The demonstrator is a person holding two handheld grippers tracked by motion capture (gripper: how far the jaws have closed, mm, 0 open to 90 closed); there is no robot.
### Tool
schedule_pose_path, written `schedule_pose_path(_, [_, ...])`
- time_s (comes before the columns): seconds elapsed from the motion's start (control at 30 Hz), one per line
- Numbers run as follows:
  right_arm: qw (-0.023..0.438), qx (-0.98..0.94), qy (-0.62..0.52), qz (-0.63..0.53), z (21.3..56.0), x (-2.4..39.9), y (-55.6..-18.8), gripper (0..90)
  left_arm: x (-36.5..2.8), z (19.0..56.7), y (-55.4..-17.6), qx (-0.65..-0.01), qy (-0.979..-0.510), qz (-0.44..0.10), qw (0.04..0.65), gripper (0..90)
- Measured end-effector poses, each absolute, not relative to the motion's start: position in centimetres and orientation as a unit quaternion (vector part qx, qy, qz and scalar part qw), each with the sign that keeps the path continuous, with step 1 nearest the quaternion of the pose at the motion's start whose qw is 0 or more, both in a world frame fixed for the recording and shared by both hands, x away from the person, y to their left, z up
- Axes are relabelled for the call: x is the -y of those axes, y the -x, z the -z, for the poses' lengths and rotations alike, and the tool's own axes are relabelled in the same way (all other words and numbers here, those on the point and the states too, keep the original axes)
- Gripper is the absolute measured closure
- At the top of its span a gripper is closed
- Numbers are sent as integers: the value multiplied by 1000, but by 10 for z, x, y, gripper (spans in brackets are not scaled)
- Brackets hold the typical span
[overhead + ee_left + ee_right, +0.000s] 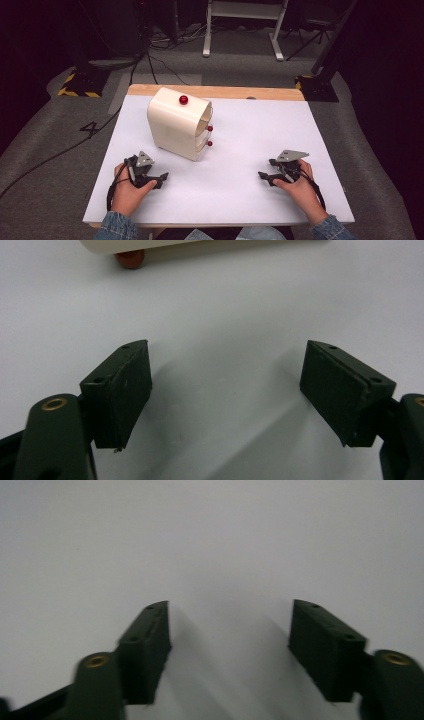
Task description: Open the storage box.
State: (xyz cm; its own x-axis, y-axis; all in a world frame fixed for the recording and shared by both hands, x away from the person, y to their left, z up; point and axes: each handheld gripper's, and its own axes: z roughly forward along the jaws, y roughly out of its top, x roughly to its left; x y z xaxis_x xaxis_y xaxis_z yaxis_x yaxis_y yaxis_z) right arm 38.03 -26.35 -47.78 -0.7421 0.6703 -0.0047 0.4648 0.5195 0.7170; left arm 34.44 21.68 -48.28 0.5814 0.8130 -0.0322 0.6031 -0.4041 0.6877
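Note:
A cream rounded cabinet with red knobs stands on the white table at the back left, its drawer fronts facing right. My left gripper rests low at the front left, below the cabinet, jaws open over bare table. Its own view has the open left gripper with nothing between the pads, and the cabinet's lower edge with one red knob at the top. My right gripper lies at the front right, pointing left, open. The right gripper in its own view stands apart over white surface.
The table's wooden back edge shows behind the white sheet. On the grey floor beyond lie cables, white desk legs and yellow-black striped stand bases. A person's hands and denim sleeves enter from the bottom.

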Motion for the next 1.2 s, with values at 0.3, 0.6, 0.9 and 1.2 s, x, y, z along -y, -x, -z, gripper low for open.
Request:
schedule_pose_path(0.3, [120,-852,-299,-412,462,244,-379,488,-219,483,-346,-425,-825,-140,345,168])
schedule_pose_path(0.6, [104,-836,-241,-481,445,199,-396,575,-216,484,-345,-416,-832,-149,335,140])
schedule_pose_path(0.9, [99,-820,-204,-526,450,152,-416,620,-215,484,-344,-415,-832,-153,334,141])
schedule_pose_path(1.2, [93,-817,-204,-532,462,130,-435,639,-215,484,-344,-416,-831,-153,335,141])
